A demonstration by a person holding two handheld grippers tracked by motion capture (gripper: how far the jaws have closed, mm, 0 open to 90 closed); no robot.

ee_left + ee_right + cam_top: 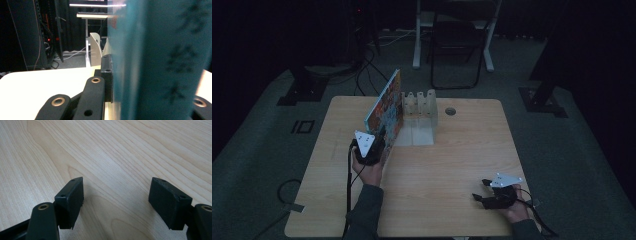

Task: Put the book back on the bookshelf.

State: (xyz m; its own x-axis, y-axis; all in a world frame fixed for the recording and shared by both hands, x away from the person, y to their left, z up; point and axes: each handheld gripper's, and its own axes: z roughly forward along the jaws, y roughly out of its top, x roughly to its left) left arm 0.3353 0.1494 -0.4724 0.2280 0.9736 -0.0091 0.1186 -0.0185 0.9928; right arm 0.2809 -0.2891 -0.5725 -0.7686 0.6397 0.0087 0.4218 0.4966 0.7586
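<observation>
— So, where's the thin picture book with the teal spine and busy orange-blue cover (384,107) right now?

— Standing on edge on the pale wooden table (447,165), tilted, its far end just beside the white slotted plastic rack (419,107). My left gripper (379,142) is clamped on its near edge; in the left gripper view the teal spine (160,60) sits pinched against the black pad.

— Which step is that?

— I judge it's carrying the book toward a slot in the rack. Next I'd need to square the book upright and line it up with a gap before sliding it in.

— And the hands?

— Left forearm reaches forward from the near edge. My right gripper (484,192) rests low at the near right corner, well apart, jaws spread over bare wood.
</observation>
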